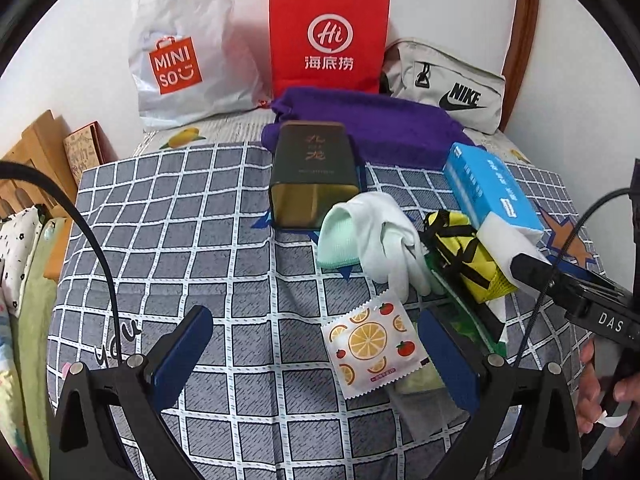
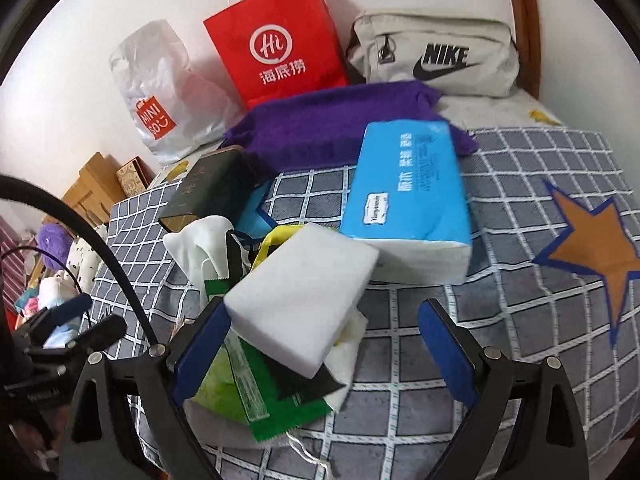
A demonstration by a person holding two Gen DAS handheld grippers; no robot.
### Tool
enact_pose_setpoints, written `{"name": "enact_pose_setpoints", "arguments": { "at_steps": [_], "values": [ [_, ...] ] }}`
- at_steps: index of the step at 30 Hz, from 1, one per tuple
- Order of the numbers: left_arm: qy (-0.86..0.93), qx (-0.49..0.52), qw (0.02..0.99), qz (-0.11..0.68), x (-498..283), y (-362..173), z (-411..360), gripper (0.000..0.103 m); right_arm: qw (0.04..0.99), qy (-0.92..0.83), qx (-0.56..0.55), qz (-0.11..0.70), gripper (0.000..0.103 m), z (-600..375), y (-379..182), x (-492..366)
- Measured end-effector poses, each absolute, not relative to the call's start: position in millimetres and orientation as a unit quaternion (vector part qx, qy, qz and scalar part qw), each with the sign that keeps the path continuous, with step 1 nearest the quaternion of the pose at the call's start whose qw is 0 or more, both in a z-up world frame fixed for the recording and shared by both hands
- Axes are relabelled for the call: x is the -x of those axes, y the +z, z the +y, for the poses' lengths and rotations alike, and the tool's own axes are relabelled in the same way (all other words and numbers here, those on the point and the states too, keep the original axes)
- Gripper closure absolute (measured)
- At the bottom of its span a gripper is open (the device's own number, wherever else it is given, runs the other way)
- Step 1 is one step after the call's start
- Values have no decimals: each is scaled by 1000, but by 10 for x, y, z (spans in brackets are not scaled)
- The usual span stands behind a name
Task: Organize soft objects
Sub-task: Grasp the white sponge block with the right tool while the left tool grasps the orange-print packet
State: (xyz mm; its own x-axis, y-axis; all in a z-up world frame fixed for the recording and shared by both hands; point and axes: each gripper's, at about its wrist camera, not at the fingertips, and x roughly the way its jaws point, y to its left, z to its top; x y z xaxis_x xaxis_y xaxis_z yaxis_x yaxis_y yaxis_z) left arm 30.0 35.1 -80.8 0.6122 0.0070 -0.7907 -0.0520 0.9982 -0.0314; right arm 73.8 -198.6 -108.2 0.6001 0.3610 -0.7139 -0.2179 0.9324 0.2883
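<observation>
— Fingers first: are either pair gripping anything?

— No. Both pairs are spread wide with nothing between them. The left gripper (image 1: 316, 364) hangs over the checked bedspread (image 1: 168, 216) in front of the white sponge block (image 2: 304, 300), with an orange-print sachet (image 1: 370, 346) lying just inside its right finger. The right gripper (image 2: 324, 348) hovers at the sponge block itself; its left finger looks to be at the block's near corner, though I cannot tell whether it touches.

— So how much of the tidying is done?

— Very little, I'd judge. Everything soft is heaped around that sponge block: the blue tissue pack (image 2: 408, 208) touches it on the far right side, the white and mint socks (image 1: 368, 236) lie to its left, a yellow mesh pouch (image 1: 468, 256) is tucked behind and under it, and a green packet (image 2: 260, 396) sits beneath its near edge. A purple towel (image 2: 332, 124) is spread well behind it, and a dark tin (image 1: 314, 176) lies on its side behind the socks.

— And the bags?

— Farthest from the sponge block, against the wall: a white plastic bag (image 1: 180, 48), a red paper bag (image 1: 326, 36) and a grey waist bag (image 1: 448, 84). Whether anything is inside them is hidden.

— What's left, then?

— Practically the whole sort.
</observation>
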Motion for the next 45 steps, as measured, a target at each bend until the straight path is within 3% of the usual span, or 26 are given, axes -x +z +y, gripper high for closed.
{"name": "enact_pose_setpoints", "arguments": {
  "at_steps": [16, 20, 24, 26, 45],
  "values": [
    [8, 30, 889, 458, -434, -990, 384, 0, 879, 160, -91, 441, 10, -1842, -1181, -834],
    [10, 28, 886, 462, -436, -1026, 399, 0, 876, 166, -112, 438, 25, -1927, -1245, -854],
    [11, 30, 883, 467, -440, -1071, 422, 0, 877, 171, -113, 434, 48, -2027, -1279, -825],
    [10, 32, 883, 467, -441, -1079, 427, 0, 879, 179, -116, 427, 52, -2096, -1290, -794],
    [-71, 78, 863, 495, -510, -1331, 297, 0, 904, 188, -52, 380, 54, -2028, -1181, -521]
  ]
}}
